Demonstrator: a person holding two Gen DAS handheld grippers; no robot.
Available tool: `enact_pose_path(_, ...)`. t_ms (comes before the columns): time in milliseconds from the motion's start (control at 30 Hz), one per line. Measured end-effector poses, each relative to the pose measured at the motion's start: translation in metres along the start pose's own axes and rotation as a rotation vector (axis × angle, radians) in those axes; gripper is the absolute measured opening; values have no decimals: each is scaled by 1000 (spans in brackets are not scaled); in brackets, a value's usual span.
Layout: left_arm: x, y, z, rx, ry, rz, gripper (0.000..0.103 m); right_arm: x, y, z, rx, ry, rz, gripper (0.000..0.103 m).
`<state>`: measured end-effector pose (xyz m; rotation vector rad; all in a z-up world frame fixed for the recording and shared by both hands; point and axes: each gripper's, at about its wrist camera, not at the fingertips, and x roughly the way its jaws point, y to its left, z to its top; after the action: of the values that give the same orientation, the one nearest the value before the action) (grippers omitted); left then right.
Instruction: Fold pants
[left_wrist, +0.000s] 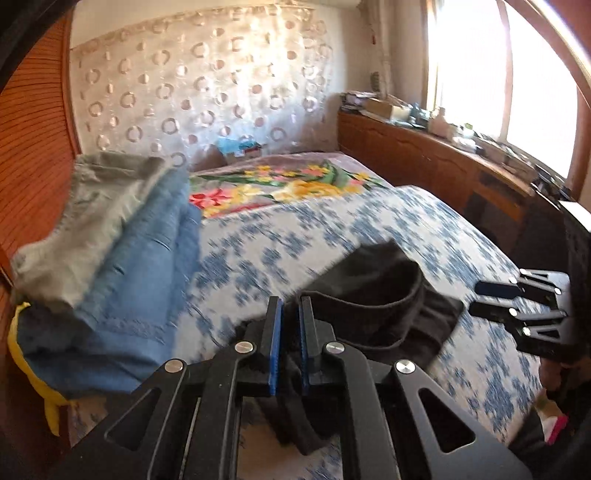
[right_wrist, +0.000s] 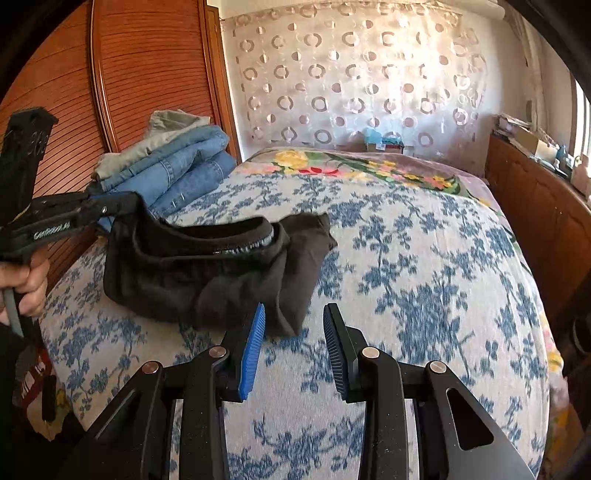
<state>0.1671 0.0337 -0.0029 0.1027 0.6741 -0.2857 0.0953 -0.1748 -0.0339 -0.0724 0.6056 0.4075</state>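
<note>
The black pants (right_wrist: 207, 273) were seen lying folded into a compact bundle on the blue-and-white floral bedspread (right_wrist: 424, 280), toward its left side as the right wrist camera looked across the bed; the waistband stood open as a raised loop along the top of the bundle, and one folded end lay nearest the right gripper. The left gripper (left_wrist: 291, 310) was found clamped on the waistband's left end, its blue pads drawn close with dark fabric pinched between them; from the right wrist view the same tool (right_wrist: 122, 206) was seen holding that edge slightly lifted off the bedspread, with the person's hand (right_wrist: 26, 284) wrapped around its handle. The right gripper (right_wrist: 295, 325) was held with its jaws spread wide and nothing between them, just beside the near corner of the pants but not touching it; in the left wrist view it (left_wrist: 480, 299) appeared at the right edge, apart from the fabric. A stack of folded blue jeans (right_wrist: 184, 162) topped by a grey-green garment (right_wrist: 162, 129) was seen at the far left of the bed against the wooden wardrobe (right_wrist: 147, 66); a bright flowered blanket (right_wrist: 351, 166) was laid across the far end, and a wooden cabinet (left_wrist: 424, 155) stood under the sunlit window (left_wrist: 480, 62).
</note>
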Motion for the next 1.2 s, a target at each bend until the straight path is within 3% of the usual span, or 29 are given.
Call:
enact_pose_path(267,37,33,12,-76,55,42,10,29,4,27,-33,7,16,34)
enact_pose_path(500,38,33,5,-93,73,25,10,68,-3,44,-24,53,66,34)
enact_pose_path(600,33,31,4,-92,64,29,25,81,-8,50,-8,75,102,34)
enact_pose_path(667,27,28,2,-82,52,24,50,88,-10,53,-6,86,128,34)
enact_pose_path(933,13,20,-13,-70,30,1,53,112,-12,60,-22,134,183,33)
enact_pose_path(967,14,20,-16,-73,36,0,53,114,-12,61,-23,136,186,29)
enact_pose_path(1000,15,19,-18,-73,41,2,53,116,-12,63,-28,142,194,13)
enact_pose_path(1033,15,19,-20,-71,44,3,53,115,-11,64,-37,133,193,8)
enact_pose_path(1200,19,18,-30,-72,65,-1,53,112,-14,78,-30,61,105,5)
